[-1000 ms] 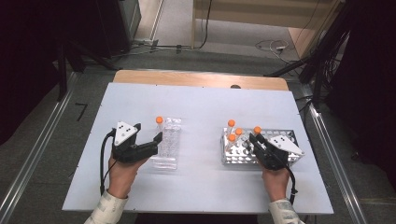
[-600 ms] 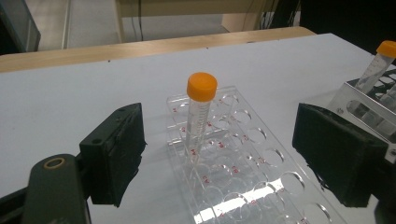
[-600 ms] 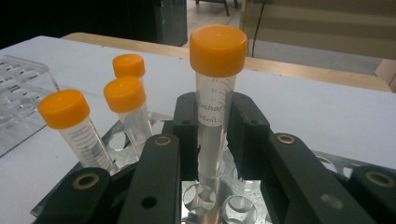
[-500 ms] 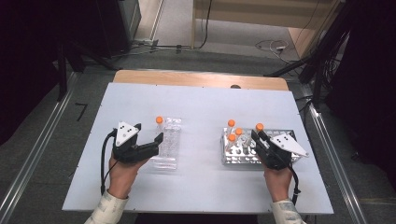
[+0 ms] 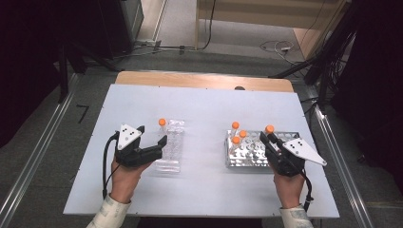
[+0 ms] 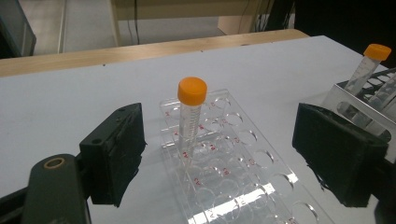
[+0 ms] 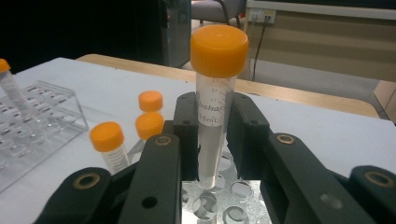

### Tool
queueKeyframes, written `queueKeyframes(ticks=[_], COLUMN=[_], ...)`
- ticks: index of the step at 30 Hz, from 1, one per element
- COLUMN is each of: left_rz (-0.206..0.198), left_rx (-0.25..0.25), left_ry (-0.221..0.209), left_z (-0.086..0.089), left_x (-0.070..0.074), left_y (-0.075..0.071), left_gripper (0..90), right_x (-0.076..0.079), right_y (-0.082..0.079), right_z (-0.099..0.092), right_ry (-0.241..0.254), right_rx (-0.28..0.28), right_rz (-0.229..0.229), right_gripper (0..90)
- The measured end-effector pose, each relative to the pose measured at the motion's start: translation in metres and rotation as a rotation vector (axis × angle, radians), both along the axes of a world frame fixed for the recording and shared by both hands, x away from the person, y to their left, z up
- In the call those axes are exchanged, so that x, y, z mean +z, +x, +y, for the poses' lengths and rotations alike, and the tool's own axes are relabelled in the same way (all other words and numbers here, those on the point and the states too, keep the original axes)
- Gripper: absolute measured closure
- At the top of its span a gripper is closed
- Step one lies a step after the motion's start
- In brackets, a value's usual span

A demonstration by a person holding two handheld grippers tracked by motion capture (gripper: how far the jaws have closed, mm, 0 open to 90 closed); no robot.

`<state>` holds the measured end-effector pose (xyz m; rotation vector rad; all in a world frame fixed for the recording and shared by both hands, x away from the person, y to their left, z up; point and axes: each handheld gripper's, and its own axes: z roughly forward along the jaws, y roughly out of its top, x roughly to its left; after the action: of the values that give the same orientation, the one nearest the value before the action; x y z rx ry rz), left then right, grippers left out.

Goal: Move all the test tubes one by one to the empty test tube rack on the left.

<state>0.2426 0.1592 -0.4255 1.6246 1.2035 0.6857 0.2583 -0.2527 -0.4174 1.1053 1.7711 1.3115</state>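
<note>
- A person sits at a white table [image 5: 204,109], with a two-jaw gripper in each hand.
- The right gripper [image 5: 269,137] is clamped on a clear tube [image 7: 212,135] with an orange cap. In the right gripper view its two black jaws press the tube's sides just below the cap.
- The held tube stands upright. Its pointed lower end hangs just above the holes of a metal rack [image 5: 259,159], at that rack's right end in the high view.
- Three more orange-capped tubes [image 5: 236,134] stand upright in the left part of the metal rack, close together.
- The left gripper [image 5: 164,145] has its jaws wide apart with nothing pressed between them. In the left gripper view one jaw sits on each side of a clear plastic rack [image 6: 233,172].
- The clear rack lies flat on the table to the left of the metal rack, well apart from it.
- One orange-capped tube [image 6: 190,119] stands upright in a hole near the far end of the clear rack. The other holes that can be seen hold nothing.
- That tube stands between the open jaws but farther out, touching neither.
- A wooden strip [image 5: 199,80] runs along the table's far edge.
</note>
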Motion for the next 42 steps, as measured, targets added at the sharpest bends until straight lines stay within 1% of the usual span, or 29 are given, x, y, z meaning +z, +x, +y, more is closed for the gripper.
queueKeyframes(ticks=[2, 8, 11, 14, 15, 17, 21, 24, 26, 27, 28, 30, 32, 36, 37, 38, 42], left_rz=[-0.003, -0.014, -0.023, -0.026, -0.026, -0.027, -0.028, -0.027, -0.025, -0.025, -0.028, -0.035, -0.038, -0.041, -0.041, -0.039, -0.045], left_rx=[-0.003, -0.016, -0.024, -0.032, -0.032, -0.036, -0.043, -0.053, -0.077, -0.077, -0.098, -0.122, -0.145, -0.218, -0.218, -0.257, -0.314], left_ry=[-0.002, 0.002, -0.003, -0.005, -0.005, -0.005, -0.003, 0.001, 0.008, 0.008, 0.013, 0.016, 0.017, 0.013, 0.013, 0.013, 0.017], left_z=[0.000, -0.003, -0.005, -0.007, -0.007, -0.007, -0.008, -0.011, -0.018, -0.018, -0.024, -0.029, -0.035, -0.050, -0.050, -0.059, -0.076], left_x=[0.001, 0.004, 0.006, 0.008, 0.008, 0.008, 0.008, 0.008, 0.007, 0.007, 0.008, 0.008, 0.009, 0.009, 0.009, 0.008, 0.006], left_y=[-0.001, -0.004, -0.006, -0.007, -0.007, -0.008, -0.008, -0.009, -0.011, -0.011, -0.013, -0.016, -0.019, -0.025, -0.025, -0.029, -0.036], left_gripper=[17.6, 17.6, 17.6, 17.6, 17.7, 17.6, 17.7, 17.7, 17.7, 17.8, 17.8, 18.3, 19.3, 20.6, 21.2, 21.3, 23.4], right_x=[0.003, 0.014, 0.018, 0.021, 0.021, 0.023, 0.022, 0.017, 0.011, 0.008, 0.006, 0.000, -0.005, -0.017, -0.020, -0.022, -0.031], right_y=[-0.005, -0.021, -0.028, -0.033, -0.033, -0.038, -0.043, -0.045, -0.045, -0.045, -0.045, -0.045, -0.045, -0.044, -0.044, -0.044, -0.044], right_z=[0.000, 0.004, 0.008, 0.013, 0.013, 0.020, 0.031, 0.042, 0.049, 0.052, 0.056, 0.062, 0.069, 0.080, 0.082, 0.085, 0.096], right_ry=[-0.005, 0.001, 0.003, -0.006, -0.006, -0.013, -0.023, -0.036, -0.043, -0.046, -0.045, -0.053, -0.051, -0.065, -0.070, -0.078, -0.093], right_rx=[0.012, 0.057, 0.086, 0.116, 0.116, 0.147, 0.190, 0.219, 0.242, 0.254, 0.267, 0.288, 0.312, 0.336, 0.343, 0.347, 0.374], right_rz=[-0.007, -0.012, -0.003, 0.001, 0.001, 0.001, 0.000, 0.012, 0.032, 0.038, 0.050, 0.059, 0.075, 0.101, 0.105, 0.104, 0.119], right_gripper=[72.0, 72.2, 72.2, 72.2, 72.2, 72.2, 72.2, 72.2, 72.2, 72.2, 72.2, 72.2, 72.2, 72.2, 72.2, 72.2, 72.2])
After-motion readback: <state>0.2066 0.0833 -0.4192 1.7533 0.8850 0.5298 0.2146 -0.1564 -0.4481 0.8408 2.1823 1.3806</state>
